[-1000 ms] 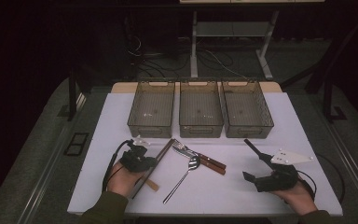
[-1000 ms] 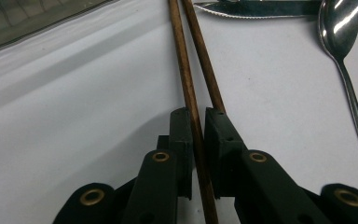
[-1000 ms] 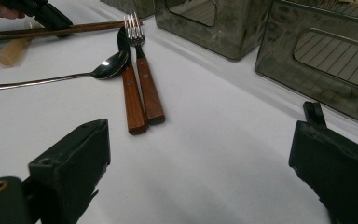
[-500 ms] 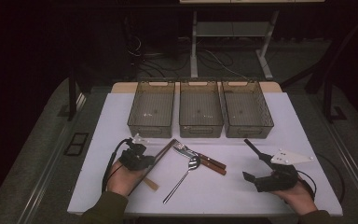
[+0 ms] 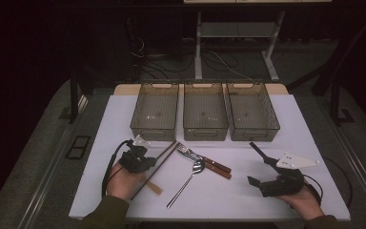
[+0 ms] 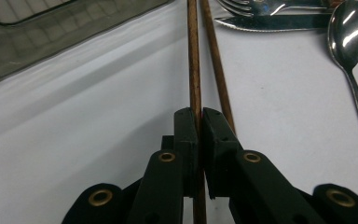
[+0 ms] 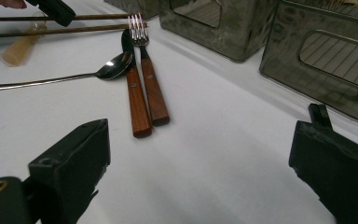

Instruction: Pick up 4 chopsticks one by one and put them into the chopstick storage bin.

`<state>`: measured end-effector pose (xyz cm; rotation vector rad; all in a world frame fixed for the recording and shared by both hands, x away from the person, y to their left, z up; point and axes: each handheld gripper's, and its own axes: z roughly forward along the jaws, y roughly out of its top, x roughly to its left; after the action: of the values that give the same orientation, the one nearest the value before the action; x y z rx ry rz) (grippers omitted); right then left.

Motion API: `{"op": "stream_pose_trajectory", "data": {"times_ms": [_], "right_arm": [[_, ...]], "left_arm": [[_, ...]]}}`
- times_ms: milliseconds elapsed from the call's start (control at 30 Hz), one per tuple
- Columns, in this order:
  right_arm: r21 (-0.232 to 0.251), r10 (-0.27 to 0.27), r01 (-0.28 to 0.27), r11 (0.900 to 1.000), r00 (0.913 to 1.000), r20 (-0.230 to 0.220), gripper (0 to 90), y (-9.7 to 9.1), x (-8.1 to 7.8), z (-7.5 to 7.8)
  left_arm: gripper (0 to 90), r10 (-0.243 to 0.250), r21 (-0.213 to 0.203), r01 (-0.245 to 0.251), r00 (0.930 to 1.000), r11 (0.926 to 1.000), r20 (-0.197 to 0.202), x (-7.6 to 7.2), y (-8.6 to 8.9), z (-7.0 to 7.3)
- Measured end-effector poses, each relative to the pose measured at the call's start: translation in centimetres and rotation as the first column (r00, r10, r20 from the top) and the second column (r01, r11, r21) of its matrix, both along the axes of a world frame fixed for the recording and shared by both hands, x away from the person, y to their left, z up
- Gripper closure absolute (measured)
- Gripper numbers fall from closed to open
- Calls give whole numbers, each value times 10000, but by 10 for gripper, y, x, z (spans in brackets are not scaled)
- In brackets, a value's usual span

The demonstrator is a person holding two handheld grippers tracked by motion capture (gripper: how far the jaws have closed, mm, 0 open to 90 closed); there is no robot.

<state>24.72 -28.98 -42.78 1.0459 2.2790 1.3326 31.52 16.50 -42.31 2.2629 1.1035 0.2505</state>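
A white table top (image 5: 310, 124) is lit from above, while the room beyond its far edge is left dark; grey floor (image 5: 38, 157) is seen along both side edges; a pale metal frame (image 5: 238, 33) with cables (image 5: 219, 59) is set behind the far edge.

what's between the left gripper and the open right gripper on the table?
High view: steel spoon, wood-handled fork and knife between left gripper and right gripper.

Wooden chopstick (image 6: 195, 60), glossy metal spoon (image 6: 349, 32)
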Motion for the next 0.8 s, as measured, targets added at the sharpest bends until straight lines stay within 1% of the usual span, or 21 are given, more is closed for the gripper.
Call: {"op": "stream_pose_trajectory", "data": {"times_ms": [100, 167, 267, 300, 433, 467, 500, 533, 567, 600, 633, 667, 700, 733, 767, 800], "right_arm": [[8, 53, -53, 10000, 10000, -15, 54, 1, 0, 0], [-2, 82, -82, 10000, 10000, -21, 54, 2, 0, -1], [-46, 132, -132, 9999, 9999, -20, 54, 3, 0, -2], [-70, 123, -124, 9999, 9999, -45, 54, 4, 0, -2], [-84, 178, -178, 9998, 9998, -32, 54, 5, 3, -4], [-81, 177, -177, 9998, 9998, -18, 54, 5, 4, -4], [-59, 166, -166, 9998, 9999, -45, 54, 5, 5, -4], [-56, 152, -153, 9999, 9999, -43, 54, 4, 6, -5], [-79, 125, -125, 9999, 9999, -46, 54, 4, 8, -5], [-85, 91, -92, 9999, 9999, -66, 54, 4, 9, -6], [-90, 51, -51, 9999, 10000, -74, 54, 3, 11, -6], [-66, 18, -18, 10000, 9999, -103, 54, 2, 11, -6], [-63, 15, -16, 10000, 9999, -110, 54, 2, 11, -6], [-69, 24, -25, 10000, 9999, -116, 54, 2, 11, -6], [-62, 28, -29, 10000, 9999, -108, 54, 1, 11, -6], [-49, 37, -37, 10000, 10000, -90, 54, 2, 11, -6]], "left_arm": [[841, -80, -72, 80, 10000, 9999, -5, 1, 5, 1], [842, -209, -194, 210, 9997, 9996, 86, 1, 7, 2], [842, -318, -246, 321, 9994, 9992, 144, 1, 9, 4], [842, -360, -200, 363, 9993, 9991, 136, 1, 11, 5], [842, -384, -419, 393, 9990, 9983, 224, 2, 15, 7], [841, -424, -425, 433, 9989, 9982, 223, 2, 16, 8], [841, -336, -495, 344, 9993, 9982, 164, 2, 16, 9], [842, -464, -473, 476, 9986, 9977, 253, 3, 18, 10], [842, -443, -515, 455, 9987, 9976, 236, 2, 19, 10], [842, -527, -512, 538, 9983, 9972, 232, 3, 20, 11], [842, -501, -602, 514, 9985, 9969, 225, 2, 21, 11], [842, -609, -604, 619, 9980, 9963, 190, 2, 22, 13], [842, -562, -743, 579, 9981, 9956, 248, 2, 23, 13], [842, -661, -730, 680, 9974, 9950, 276, 2, 23, 14], [842, -664, -748, 681, 9975, 9949, 258, 1, 23, 15], [842, -722, -770, 747, 9968, 9942, 349, 1, 24, 17]]}}
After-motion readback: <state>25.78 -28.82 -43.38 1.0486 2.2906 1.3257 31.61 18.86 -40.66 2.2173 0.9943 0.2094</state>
